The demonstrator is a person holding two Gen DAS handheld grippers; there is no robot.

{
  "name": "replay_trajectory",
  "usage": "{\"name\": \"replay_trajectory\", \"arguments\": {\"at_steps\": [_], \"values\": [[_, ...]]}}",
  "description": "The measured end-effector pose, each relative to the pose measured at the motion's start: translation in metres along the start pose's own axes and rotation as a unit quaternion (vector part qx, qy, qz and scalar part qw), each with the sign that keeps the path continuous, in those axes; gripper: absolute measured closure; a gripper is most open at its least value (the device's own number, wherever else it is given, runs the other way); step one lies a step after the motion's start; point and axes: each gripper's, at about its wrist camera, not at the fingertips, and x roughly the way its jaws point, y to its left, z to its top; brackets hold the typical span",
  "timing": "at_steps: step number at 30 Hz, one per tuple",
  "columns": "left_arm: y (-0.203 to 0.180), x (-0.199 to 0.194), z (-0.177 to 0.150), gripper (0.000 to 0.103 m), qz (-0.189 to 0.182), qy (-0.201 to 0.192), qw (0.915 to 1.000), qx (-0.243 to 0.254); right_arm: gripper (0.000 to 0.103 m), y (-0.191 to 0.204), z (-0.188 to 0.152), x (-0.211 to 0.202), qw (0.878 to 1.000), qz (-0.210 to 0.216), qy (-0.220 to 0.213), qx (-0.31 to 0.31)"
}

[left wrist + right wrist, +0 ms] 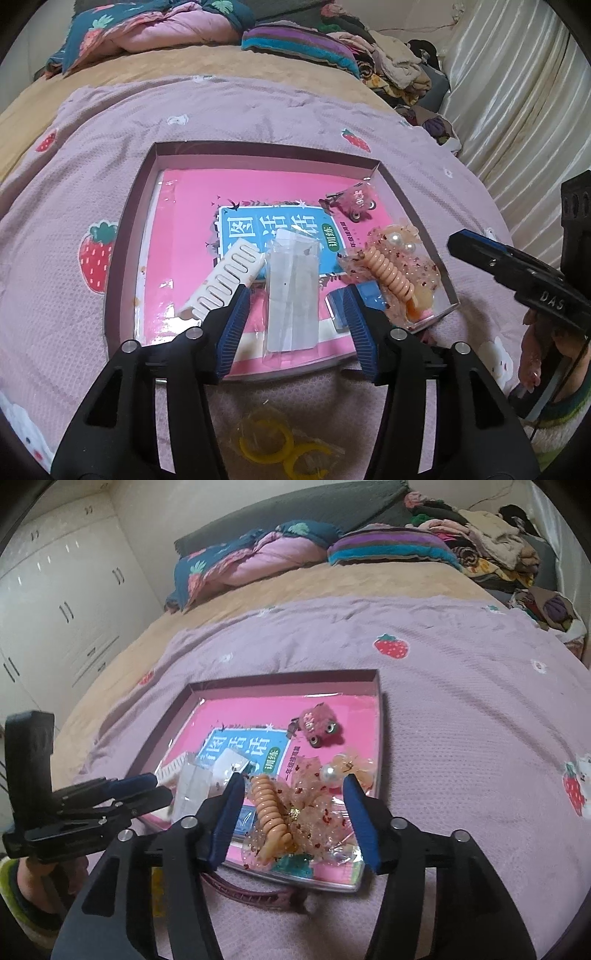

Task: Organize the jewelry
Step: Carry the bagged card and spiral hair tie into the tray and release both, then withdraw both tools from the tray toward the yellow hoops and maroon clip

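Note:
A shallow tray (258, 147) on the bed holds a pink book (192, 236) with hair accessories on top. My left gripper (295, 299) is open, its blue pads on either side of a clear plastic packet (291, 295) without touching it. A white slotted clip (225, 280) lies just to its left. In the right wrist view my right gripper (293, 781) is open over an orange spiral hair tie (269, 812) and a sheer scrunchie with pearls (317, 805), pads apart from both. A pink plush charm (319, 725) sits farther back in the tray (280, 675).
Yellow rings in a clear bag (273, 439) lie on the purple strawberry blanket (74, 184) in front of the tray. A purple headband (255, 893) rests by the tray's near edge. Pillows and piled clothes (480, 539) line the far side of the bed; a white wardrobe (55, 590) stands at left.

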Motion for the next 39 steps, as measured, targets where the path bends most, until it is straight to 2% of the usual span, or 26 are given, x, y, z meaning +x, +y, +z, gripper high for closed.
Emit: {"name": "replay_trajectory", "arguments": {"at_steps": [2,11,29,39], "values": [[-0.001,-0.005,-0.001,0.055,-0.002,-0.003,1.0,-0.001,0.039,-0.001,0.0,-0.008,1.0,-0.003,-0.007,0.005],[-0.007,-0.036,0.002,0.034,-0.008,-0.028,0.9995,-0.012,0.024,0.002,-0.001,-0.046,0.999,-0.008,-0.041,0.007],[-0.014,-0.103,-0.005,0.01,0.008,-0.084,0.9963,-0.014,0.022,0.025,-0.007,-0.102,0.997,-0.006,-0.082,-0.01],[-0.011,-0.114,-0.021,0.01,0.02,-0.084,0.9961,-0.017,0.02,0.036,-0.02,-0.118,0.996,-0.006,-0.087,-0.02]]}}
